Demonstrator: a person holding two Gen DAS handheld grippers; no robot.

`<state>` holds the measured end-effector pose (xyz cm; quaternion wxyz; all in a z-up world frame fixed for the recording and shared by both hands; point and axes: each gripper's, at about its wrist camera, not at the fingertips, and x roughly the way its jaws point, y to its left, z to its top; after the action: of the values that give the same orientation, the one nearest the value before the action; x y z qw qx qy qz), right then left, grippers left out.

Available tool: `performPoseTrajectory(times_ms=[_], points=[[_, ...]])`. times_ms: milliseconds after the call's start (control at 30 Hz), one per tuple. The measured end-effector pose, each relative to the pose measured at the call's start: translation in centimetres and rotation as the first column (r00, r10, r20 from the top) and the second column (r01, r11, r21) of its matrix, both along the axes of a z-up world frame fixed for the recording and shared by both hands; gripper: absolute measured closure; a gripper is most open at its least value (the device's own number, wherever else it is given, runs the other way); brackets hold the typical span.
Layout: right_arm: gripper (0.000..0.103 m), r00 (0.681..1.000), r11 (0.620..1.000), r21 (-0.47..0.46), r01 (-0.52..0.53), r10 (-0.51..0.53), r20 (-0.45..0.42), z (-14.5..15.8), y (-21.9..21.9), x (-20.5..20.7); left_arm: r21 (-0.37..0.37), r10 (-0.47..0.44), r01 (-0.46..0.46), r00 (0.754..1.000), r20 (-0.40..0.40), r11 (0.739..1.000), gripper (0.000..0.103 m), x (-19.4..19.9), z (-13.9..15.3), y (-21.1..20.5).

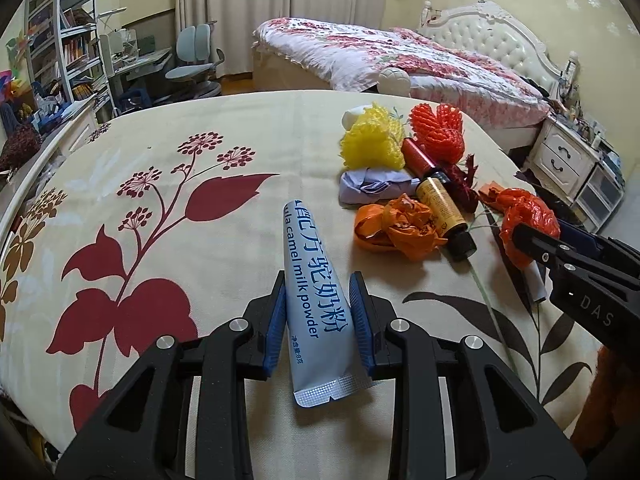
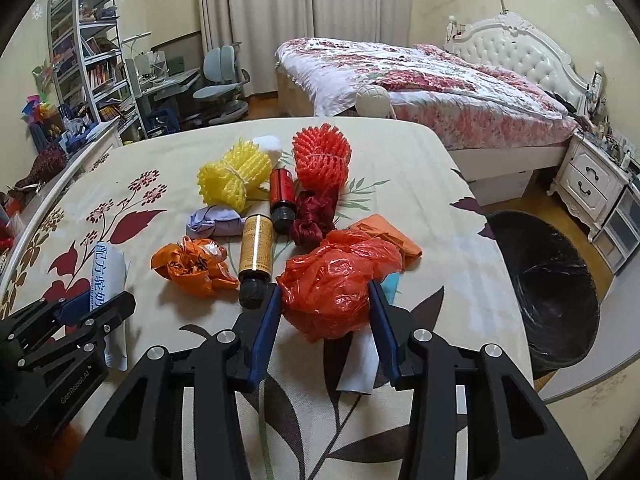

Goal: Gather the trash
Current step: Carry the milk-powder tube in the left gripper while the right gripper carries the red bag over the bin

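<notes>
My left gripper is shut on a light blue milk powder sachet, which lies on the flowered table cloth. My right gripper is shut on a crumpled red plastic bag; a white paper piece lies under it. Between them lies a pile of trash: an orange wrapper, a gold bottle, a red bottle, a lilac wad, yellow foam net and red foam net. A black-lined trash bin stands right of the table.
A dark red ribbon scrunch and an orange paper lie behind the red bag. A bed and white nightstand stand beyond the table. A desk, chair and bookshelf are at the far left.
</notes>
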<state>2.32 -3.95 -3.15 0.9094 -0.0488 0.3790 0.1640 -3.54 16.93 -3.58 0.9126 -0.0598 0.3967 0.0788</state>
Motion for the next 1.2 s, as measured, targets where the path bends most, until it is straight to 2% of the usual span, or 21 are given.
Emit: performPoseTrajectory(times_ms=[267,567,800,1200], points=[[0.059,0.993,0.996,0.009,0.085,-0.085,0.081,2.6,-5.0,0.0,-0.010,-0.097,0.098,0.994,0.050,0.995,0.074,1.6,2.0,-4.6],[0.059,0.964,0.970,-0.026,0.243,-0.239,0.114,2.5,-13.2,2.4,-0.003,-0.237,0.238,0.967,0.095,0.971,0.074,6.1,3.1,-12.1],[0.059,0.938,0.941,-0.014,0.339,-0.337,0.085,1.1,-18.5,5.2,0.006,-0.326,0.327,0.941,0.084,0.945,0.073,10.7,2.5,-18.5],[0.059,0.907,0.906,0.034,0.421,-0.422,0.013,-1.9,-23.1,9.3,0.038,-0.392,0.391,0.919,0.030,0.920,0.073,17.5,0.4,-25.8]])
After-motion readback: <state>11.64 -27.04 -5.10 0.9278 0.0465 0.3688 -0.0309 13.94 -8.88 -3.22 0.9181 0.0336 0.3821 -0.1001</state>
